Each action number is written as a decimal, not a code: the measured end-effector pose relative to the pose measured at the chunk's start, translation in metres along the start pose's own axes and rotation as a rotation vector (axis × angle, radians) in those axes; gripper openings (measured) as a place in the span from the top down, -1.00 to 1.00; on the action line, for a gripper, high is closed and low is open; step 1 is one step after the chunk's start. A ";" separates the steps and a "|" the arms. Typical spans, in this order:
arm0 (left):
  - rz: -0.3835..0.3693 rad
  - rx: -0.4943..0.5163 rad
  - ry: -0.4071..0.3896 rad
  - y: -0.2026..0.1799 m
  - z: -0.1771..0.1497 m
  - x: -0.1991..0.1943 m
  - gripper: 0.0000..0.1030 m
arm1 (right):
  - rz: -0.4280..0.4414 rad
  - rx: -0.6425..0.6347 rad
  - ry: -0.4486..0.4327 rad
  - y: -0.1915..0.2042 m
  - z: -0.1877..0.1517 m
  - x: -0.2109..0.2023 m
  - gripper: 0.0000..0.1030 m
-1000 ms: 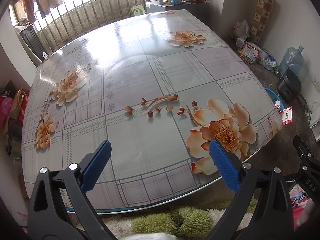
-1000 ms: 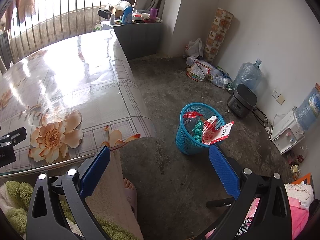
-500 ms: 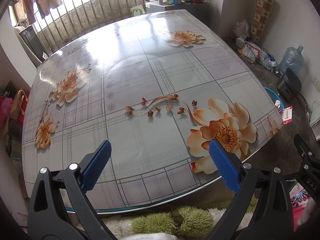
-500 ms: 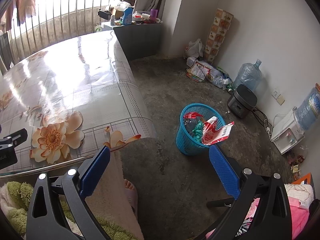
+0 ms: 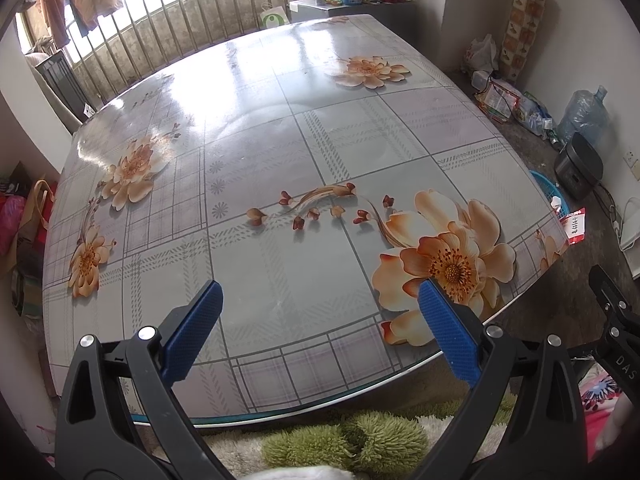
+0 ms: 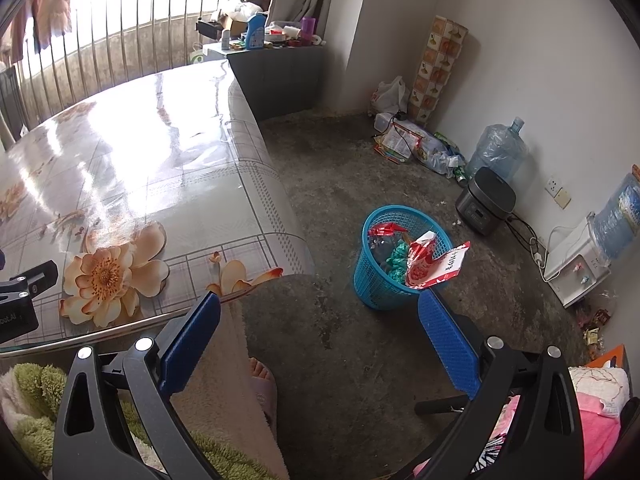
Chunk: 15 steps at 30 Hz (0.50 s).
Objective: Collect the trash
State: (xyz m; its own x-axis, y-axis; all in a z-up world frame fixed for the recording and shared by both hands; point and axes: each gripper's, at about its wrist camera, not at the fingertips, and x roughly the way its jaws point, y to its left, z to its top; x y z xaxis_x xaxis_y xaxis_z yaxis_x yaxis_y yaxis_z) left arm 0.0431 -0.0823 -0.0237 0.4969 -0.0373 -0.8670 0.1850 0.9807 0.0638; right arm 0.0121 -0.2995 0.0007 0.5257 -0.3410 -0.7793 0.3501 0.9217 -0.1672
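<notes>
1. Counter (image 5: pixel 280 152): large, under a glossy floral-and-plaid cover, with window glare on its far half. The landmark for these notes.
2. Left claw (image 5: pixel 320 320): jaws spread wide, holding nothing, poised over the counter's near edge.
3. Right claw (image 6: pixel 320 332): jaws also spread wide and unloaded, off the counter's near right corner, above the bare concrete floor (image 6: pixel 340 168).
4. Blue basket (image 6: pixel 394 256): stands on the floor to the right of the counter, apart from it. Wrappers inside; a red-and-white packet (image 6: pixel 434 262) leans out over its rim.
5. Beyond the basket from the counter, by the wall: black cooker (image 6: pixel 486 200), clear water jug (image 6: pixel 498 150), a litter of bags and packets (image 6: pixel 412 144).
6. Behind the counter's far end: railing (image 5: pixel 180 28) and a grey cabinet (image 6: pixel 276 76) crowded with bottles.
</notes>
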 end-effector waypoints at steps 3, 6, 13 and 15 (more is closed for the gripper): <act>-0.002 0.000 0.004 0.000 0.000 0.002 -0.83 | 0.001 -0.003 0.000 -0.001 0.000 0.002 -0.87; -0.003 0.001 0.006 0.001 0.000 0.003 -0.83 | 0.001 -0.001 0.000 -0.001 0.000 0.002 -0.87; -0.005 0.004 0.009 0.003 -0.001 0.005 -0.83 | 0.002 -0.001 0.001 -0.001 0.000 0.002 -0.87; -0.005 0.005 0.009 0.003 0.000 0.005 -0.83 | 0.003 -0.002 0.001 -0.002 0.000 0.002 -0.87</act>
State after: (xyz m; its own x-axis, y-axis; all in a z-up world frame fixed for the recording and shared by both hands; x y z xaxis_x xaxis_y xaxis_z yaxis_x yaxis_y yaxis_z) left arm 0.0457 -0.0797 -0.0280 0.4888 -0.0404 -0.8715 0.1914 0.9796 0.0619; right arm 0.0126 -0.3017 -0.0012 0.5264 -0.3381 -0.7801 0.3470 0.9231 -0.1659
